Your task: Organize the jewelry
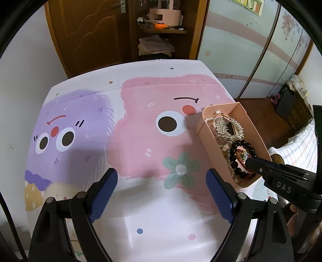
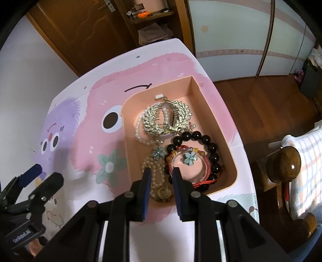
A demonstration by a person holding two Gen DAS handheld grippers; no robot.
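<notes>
A pink tray (image 2: 217,112) sits at the table's right edge and holds jewelry: a silver leaf hair comb (image 2: 167,119), a white pearl strand (image 2: 140,133), a black bead bracelet (image 2: 211,149), a clear bangle with red cord (image 2: 189,167), two blue flower pieces (image 2: 189,158) and a cream bead strand (image 2: 155,173). My right gripper (image 2: 161,171) hovers over the tray's near end, partly open and empty. My left gripper (image 1: 162,179) is wide open and empty over the cloth, left of the tray (image 1: 253,131).
The table wears a cartoon cloth (image 1: 120,131) with purple and pink monsters. A wooden door (image 1: 84,30) and a shelf with a pink organizer (image 1: 165,16) stand behind. A wooden bedpost (image 2: 283,163) and a checked bed are at the right.
</notes>
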